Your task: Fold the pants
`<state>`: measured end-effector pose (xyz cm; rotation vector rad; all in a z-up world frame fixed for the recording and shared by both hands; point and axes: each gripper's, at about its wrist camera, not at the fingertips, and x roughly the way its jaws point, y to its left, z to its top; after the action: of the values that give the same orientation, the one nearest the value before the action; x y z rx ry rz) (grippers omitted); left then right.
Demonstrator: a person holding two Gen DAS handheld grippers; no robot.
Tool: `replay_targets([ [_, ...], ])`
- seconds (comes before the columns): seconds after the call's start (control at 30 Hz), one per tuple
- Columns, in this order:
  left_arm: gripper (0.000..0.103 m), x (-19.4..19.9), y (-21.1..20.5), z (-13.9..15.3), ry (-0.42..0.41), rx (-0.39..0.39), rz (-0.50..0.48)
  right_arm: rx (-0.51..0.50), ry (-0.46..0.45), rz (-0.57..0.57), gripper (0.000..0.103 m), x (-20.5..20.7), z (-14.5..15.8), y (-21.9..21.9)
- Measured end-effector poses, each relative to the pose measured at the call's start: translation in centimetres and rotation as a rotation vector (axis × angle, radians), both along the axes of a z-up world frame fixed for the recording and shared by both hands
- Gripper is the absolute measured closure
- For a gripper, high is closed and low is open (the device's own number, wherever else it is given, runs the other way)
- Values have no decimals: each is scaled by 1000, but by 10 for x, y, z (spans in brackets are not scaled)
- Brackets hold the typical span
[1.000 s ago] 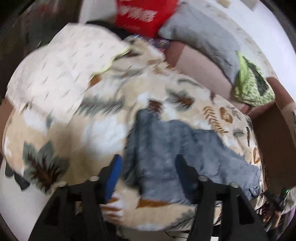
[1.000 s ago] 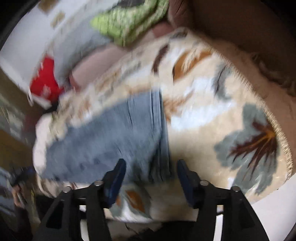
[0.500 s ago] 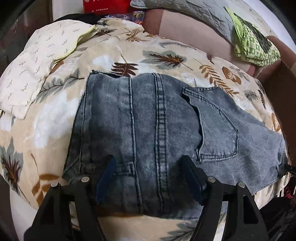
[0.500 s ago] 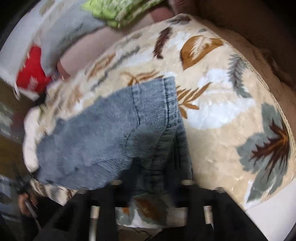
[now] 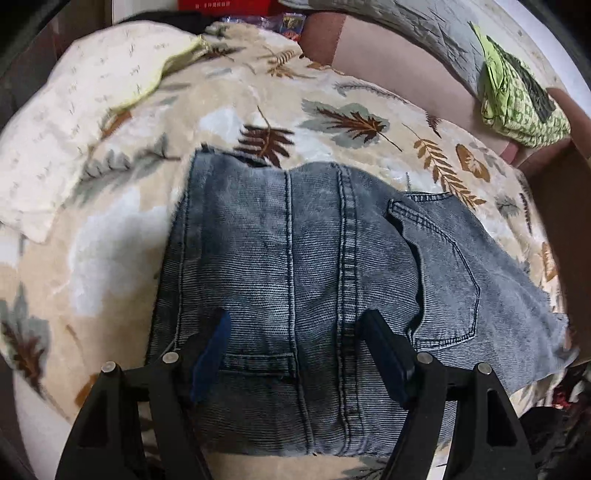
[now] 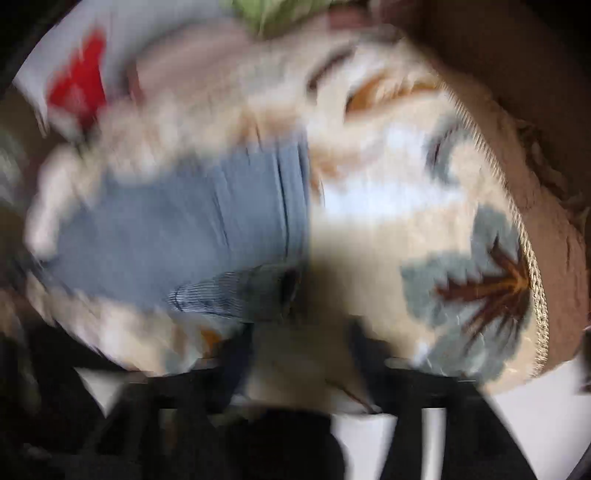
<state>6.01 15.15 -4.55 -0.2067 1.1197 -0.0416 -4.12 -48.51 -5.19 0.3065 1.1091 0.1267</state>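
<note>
Grey-blue denim pants [image 5: 306, 258] lie folded on a leaf-patterned blanket [image 5: 110, 258], back pocket up, one part trailing to the right. My left gripper [image 5: 295, 332] is open, its fingers spread just above the pants' near waistband area. In the heavily blurred right wrist view the pants [image 6: 184, 221] lie left of centre with a lifted near corner [image 6: 240, 291]. My right gripper [image 6: 299, 354] is over the blanket [image 6: 406, 221] beside that corner; its jaws look spread and nothing shows between them.
A cream pillow [image 5: 74, 122] lies at the far left. A brown sofa back [image 5: 369, 48], a grey cushion [image 5: 424, 26] and a green patterned cloth [image 5: 517, 99] sit behind. A red box [image 5: 225, 4] is at the top. The blanket's corded edge [image 6: 532, 258] runs along the right.
The left gripper has drawn closer over the pants' waistband. The right gripper is swinging fast, now blurred, and has shifted right so the pants' corner lies to its left.
</note>
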Motion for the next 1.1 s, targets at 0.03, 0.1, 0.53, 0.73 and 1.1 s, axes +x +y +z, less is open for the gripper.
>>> replay_targets([
  [0.03,28,-2,-6,7,-24,11,-16,28,-49,-33,28,1,10,-6],
  [0.1,28,-5,-18,17,-64,25,-56,114,-103,-101,27,18,23,-18],
  [0.53,20,-1,-23,-12,-37,53,-82,89,91,-19,91,117,1,28],
  [0.73,14,-3,-24,-17,-67,81,-79,-80,-110,-120,94,112,38,24],
  [1.1,13,-15,-25,13,-105,27,-42,-1,-153,-194,71,44,51,30],
])
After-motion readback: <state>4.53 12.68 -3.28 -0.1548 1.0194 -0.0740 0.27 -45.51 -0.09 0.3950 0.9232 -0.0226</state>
